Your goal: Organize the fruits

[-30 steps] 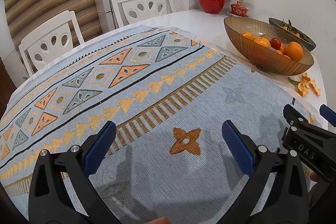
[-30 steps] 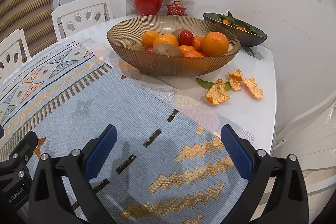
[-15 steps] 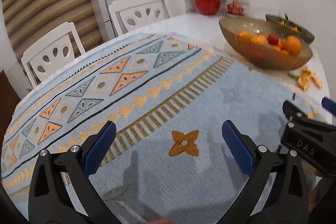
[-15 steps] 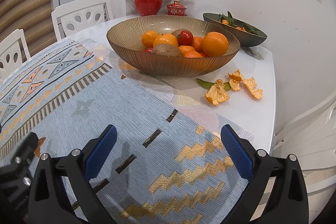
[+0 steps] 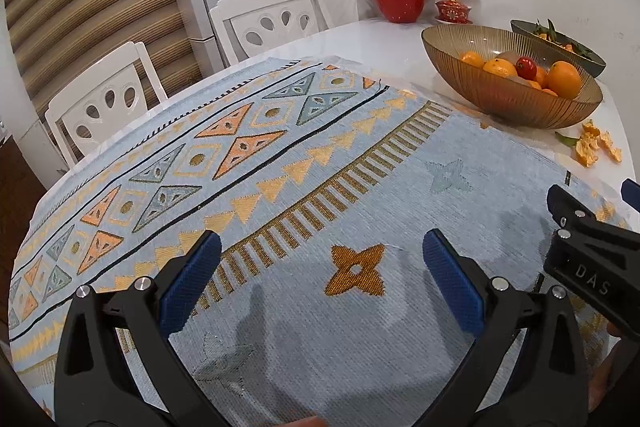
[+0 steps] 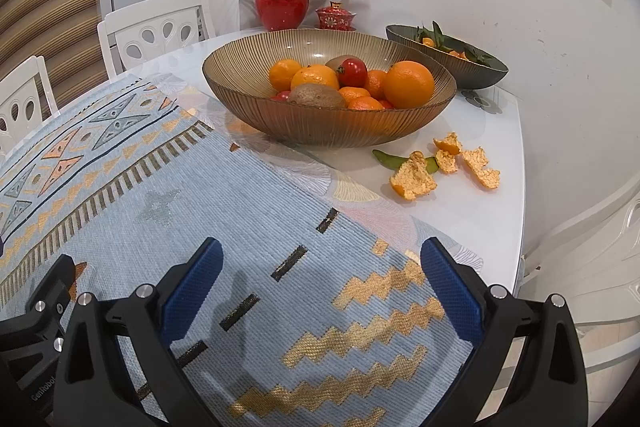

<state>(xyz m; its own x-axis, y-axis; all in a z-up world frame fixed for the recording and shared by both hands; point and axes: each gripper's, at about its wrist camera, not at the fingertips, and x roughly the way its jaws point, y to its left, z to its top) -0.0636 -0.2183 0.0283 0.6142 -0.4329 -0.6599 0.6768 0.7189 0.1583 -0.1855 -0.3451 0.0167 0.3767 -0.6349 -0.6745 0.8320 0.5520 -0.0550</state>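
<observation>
A ribbed amber glass bowl (image 6: 320, 125) (image 5: 516, 109) stands on the white table and holds oranges, tangerines, a kiwi (image 6: 317, 95) and a red tomato (image 6: 352, 72). The largest orange (image 6: 409, 84) lies at its right side. Behind it a dark bowl (image 6: 472, 70) holds small oranges with leaves. My right gripper (image 6: 318, 281) hovers open over the patterned cloth, well short of the amber bowl, nothing between its blue pads. My left gripper (image 5: 318, 273) is open too, over the cloth's middle, and the right gripper's black body (image 5: 588, 251) shows at its right.
Orange peel pieces (image 6: 444, 169) and a green leaf (image 6: 390, 159) lie on the bare table (image 6: 472, 211) right of the amber bowl. A potted plant (image 6: 283, 7) and a red lidded cup (image 6: 335, 17) stand at the back. White chairs (image 5: 266, 21) ring the table's far side.
The left wrist view has lifted and pulled back a little, so the bowl sits lower and further right in it. The right gripper has stayed still. Both stay open.
</observation>
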